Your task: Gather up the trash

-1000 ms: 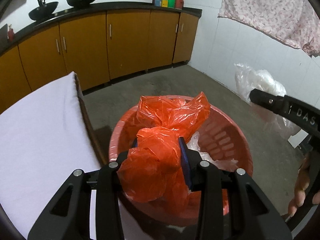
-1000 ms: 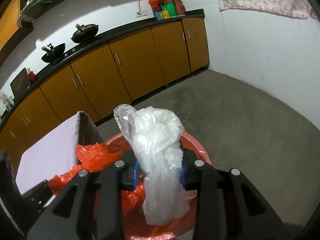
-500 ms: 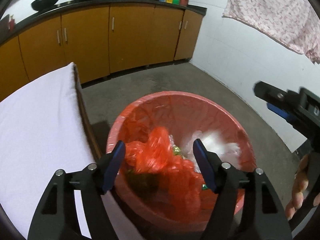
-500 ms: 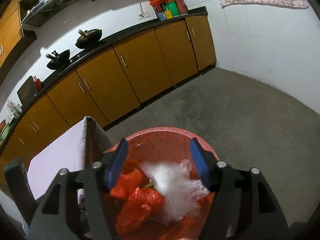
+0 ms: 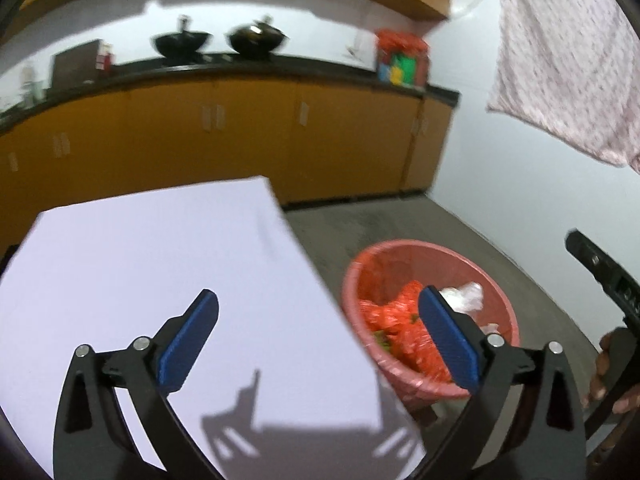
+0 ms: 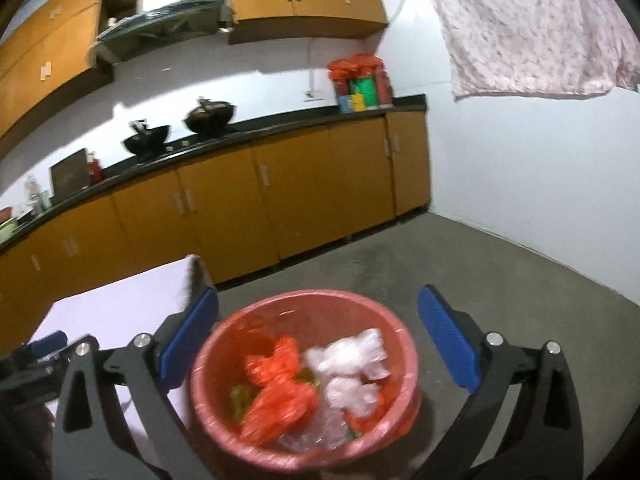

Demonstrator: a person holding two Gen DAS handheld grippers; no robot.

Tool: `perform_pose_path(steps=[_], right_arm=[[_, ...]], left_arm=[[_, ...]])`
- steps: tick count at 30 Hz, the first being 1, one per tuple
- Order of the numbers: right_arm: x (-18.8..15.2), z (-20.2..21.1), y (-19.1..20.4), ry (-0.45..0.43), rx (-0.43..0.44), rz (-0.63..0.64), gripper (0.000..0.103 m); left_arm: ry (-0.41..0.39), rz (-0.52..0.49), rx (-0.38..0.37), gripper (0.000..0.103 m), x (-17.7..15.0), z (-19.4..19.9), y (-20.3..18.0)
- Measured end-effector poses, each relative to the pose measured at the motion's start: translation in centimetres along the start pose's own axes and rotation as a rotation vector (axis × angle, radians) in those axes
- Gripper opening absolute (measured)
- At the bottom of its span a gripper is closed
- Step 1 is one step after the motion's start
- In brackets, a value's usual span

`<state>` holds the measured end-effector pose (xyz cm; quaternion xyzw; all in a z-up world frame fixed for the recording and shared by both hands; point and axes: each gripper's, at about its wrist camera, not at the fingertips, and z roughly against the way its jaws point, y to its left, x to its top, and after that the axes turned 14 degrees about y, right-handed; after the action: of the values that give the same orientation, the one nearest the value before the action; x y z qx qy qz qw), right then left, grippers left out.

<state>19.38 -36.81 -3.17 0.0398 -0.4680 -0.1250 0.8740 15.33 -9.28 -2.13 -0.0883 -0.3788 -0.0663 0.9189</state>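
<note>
Our left hand-held gripper (image 5: 318, 320) hangs with its jaws spread wide and nothing between them, above the white worktop (image 5: 140, 280), whose near edge carries its shadow. Our right hand-held gripper (image 6: 318, 320) is likewise wide open and empty, poised over the bin (image 6: 400, 360), which sits on the floor (image 6: 500, 272) just beside the worktop's corner. The trash lies inside the bin: an orange bag (image 6: 276, 388) crumpled on the left, a white bag (image 6: 352, 364) bunched on the right, touching each other, with some green scraps and clear film beneath them. Both bags look thin, soft and loosely wadded, and they sit below the rim. We judge the drop made, so the step in hand is to draw clear and look for more. To do it well we would lift both grippers straight away from the bin so no finger snags the film, and keep the jaws apart, ready for the next piece. The bare part of the worktop that we see shows no more trash, though the views are blurred. Further out stand orange cabinets (image 6: 300, 200), two dark pans (image 6: 208, 116) on the counter, and a patterned cloth (image 6: 532, 28) on the wall.
</note>
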Motion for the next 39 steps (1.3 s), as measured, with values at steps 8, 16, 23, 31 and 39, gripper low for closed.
perform_pose_path(steps=[8, 16, 23, 31, 39], right_arm=[[-3.6, 6.9, 5.1, -0.059, -0.134, 0.118, 0.099], [-6.4, 10.5, 7.5, -0.035, -0.092, 0.123, 0.099], [-8.4, 12.3, 8.6, -0.023, -0.081, 0.145, 0.099], [-8.9, 13.8, 8.9, -0.041, -0.074, 0.17, 0.099], [-8.7, 14.5, 9.0, -0.056, -0.07, 0.171, 0.099]], left_arm=[[-0.124, 0.041, 0.193, 0.101, -3.9, 7.5, 3.6], [-0.193, 0.041, 0.292, 0.101, -7.6, 11.3, 4.9], [-0.215, 0.033, 0.316, 0.101, -10.0, 13.2, 5.9], [-0.237, 0.059, 0.305, 0.101, -11.0, 14.0, 6.2], [-0.257, 0.059, 0.306, 0.101, -11.3, 14.5, 6.2]])
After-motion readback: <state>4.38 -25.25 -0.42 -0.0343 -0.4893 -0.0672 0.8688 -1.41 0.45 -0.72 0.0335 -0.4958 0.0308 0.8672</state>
